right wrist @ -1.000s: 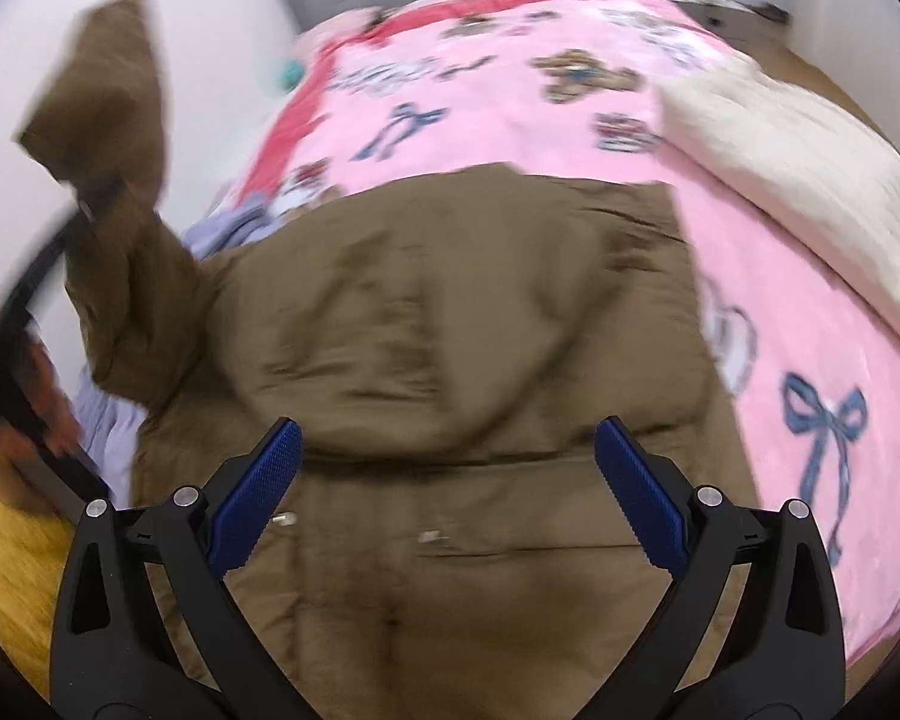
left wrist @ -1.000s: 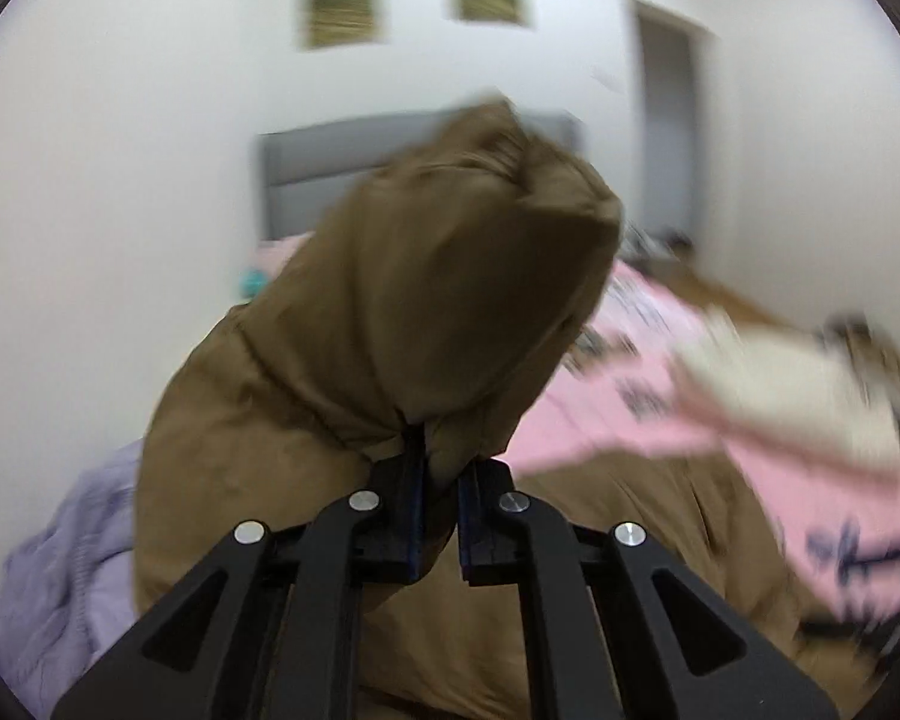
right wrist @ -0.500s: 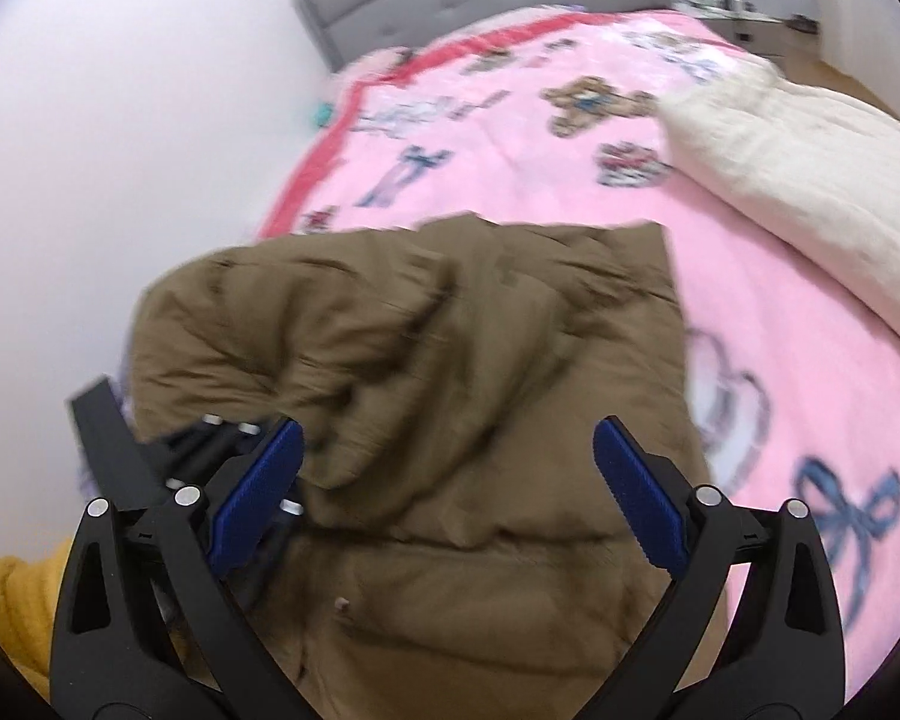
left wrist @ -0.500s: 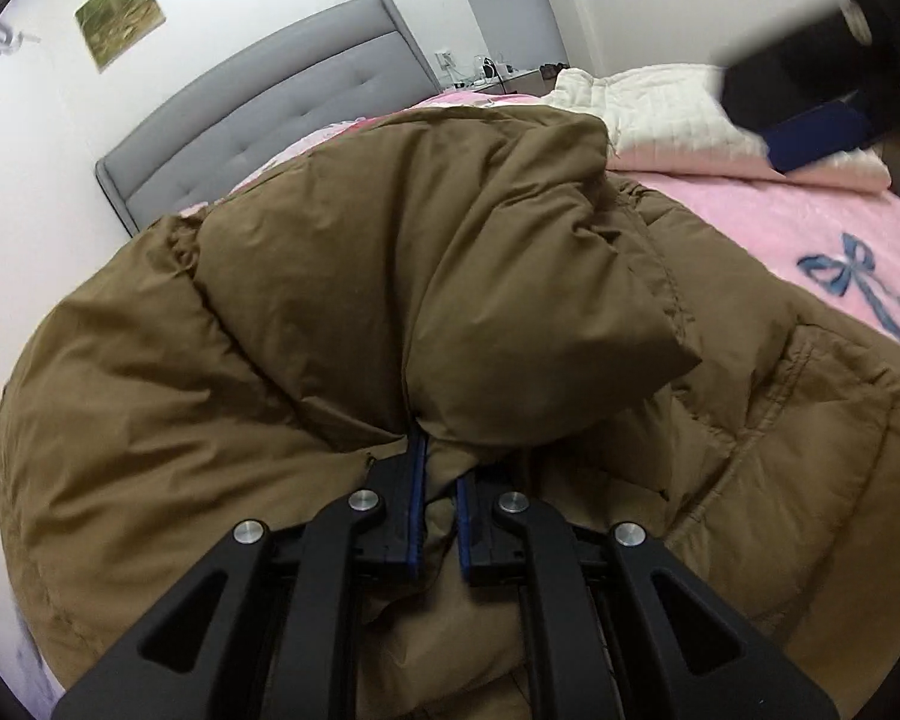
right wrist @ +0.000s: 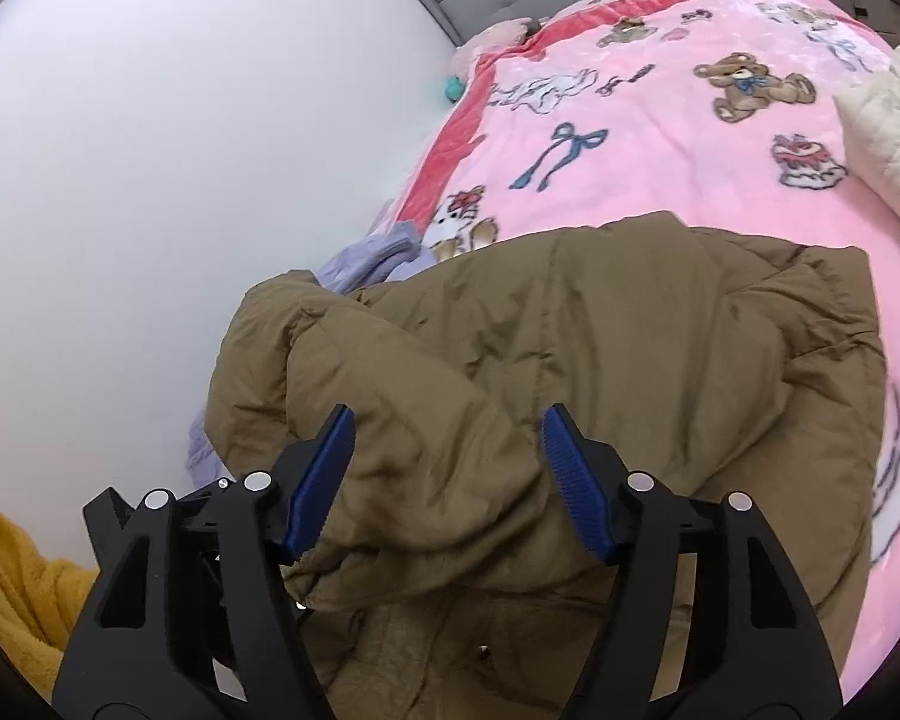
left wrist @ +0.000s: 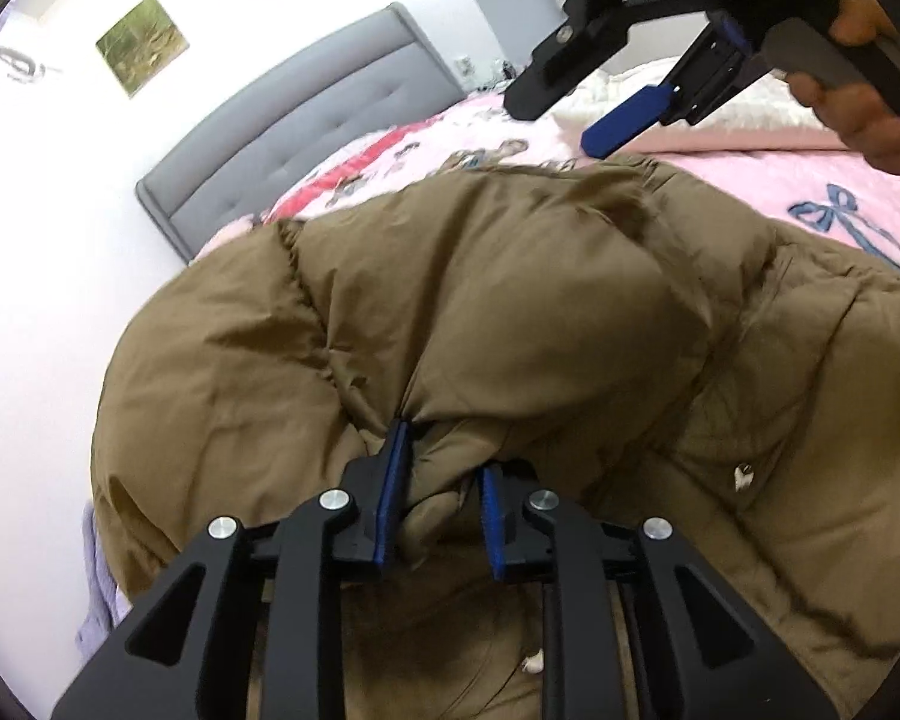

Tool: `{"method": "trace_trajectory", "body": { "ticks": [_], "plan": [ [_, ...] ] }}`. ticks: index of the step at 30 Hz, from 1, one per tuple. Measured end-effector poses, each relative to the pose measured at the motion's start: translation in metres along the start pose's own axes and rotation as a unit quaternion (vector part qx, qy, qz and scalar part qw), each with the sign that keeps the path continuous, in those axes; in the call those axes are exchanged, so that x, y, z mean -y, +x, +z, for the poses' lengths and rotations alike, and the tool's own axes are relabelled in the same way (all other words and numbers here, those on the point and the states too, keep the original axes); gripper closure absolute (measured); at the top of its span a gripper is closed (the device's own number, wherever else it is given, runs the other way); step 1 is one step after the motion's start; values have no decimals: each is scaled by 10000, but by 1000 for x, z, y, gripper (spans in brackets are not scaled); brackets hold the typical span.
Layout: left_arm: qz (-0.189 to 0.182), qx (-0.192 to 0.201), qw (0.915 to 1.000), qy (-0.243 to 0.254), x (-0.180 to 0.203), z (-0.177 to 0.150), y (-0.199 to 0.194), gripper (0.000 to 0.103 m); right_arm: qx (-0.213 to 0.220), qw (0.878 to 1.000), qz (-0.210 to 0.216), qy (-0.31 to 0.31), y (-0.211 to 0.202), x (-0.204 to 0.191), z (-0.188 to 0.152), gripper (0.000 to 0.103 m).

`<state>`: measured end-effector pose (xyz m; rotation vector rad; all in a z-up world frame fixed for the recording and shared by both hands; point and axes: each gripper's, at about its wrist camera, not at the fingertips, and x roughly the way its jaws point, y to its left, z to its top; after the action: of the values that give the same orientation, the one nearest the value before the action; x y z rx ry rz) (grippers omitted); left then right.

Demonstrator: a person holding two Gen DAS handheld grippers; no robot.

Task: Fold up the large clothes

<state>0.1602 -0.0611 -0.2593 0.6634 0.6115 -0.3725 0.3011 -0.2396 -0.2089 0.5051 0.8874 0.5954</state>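
Observation:
A brown puffer jacket [left wrist: 510, 312] lies on the pink bed, one side folded over its body; it also shows in the right wrist view [right wrist: 600, 372]. My left gripper [left wrist: 438, 492] sits low on the jacket with its jaws parted a little and a fold of the brown fabric still between the blue pads. My right gripper [right wrist: 450, 480] is open and empty, its fingers straddling the folded-over part just above the fabric. It also shows from the left wrist view [left wrist: 630, 102], held over the jacket's far edge.
A pink printed blanket [right wrist: 660, 138] covers the bed, with a grey headboard [left wrist: 306, 138] against the white wall. A cream quilt [right wrist: 888, 132] lies at the right. A lilac cloth [right wrist: 372, 258] pokes out at the jacket's left. A yellow garment [right wrist: 12, 588] is at bottom left.
My left gripper carried the lifted jacket side over and down onto the body, and its jaws have now parted. My right gripper came down over the fold and narrowed its opening.

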Motion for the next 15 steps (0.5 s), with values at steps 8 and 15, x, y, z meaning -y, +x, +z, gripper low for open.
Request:
{"method": "trace_trajectory", "body": {
  "ticks": [8, 15],
  "plan": [
    [-23, 241, 9986, -463, -12, 16, 12, 81, 173, 9970, 297, 698, -21, -14, -35, 38],
    [-41, 240, 9989, -405, -4, 15, 16, 81, 114, 9915, 564, 1166, -13, -14, -47, 36]
  ]
}}
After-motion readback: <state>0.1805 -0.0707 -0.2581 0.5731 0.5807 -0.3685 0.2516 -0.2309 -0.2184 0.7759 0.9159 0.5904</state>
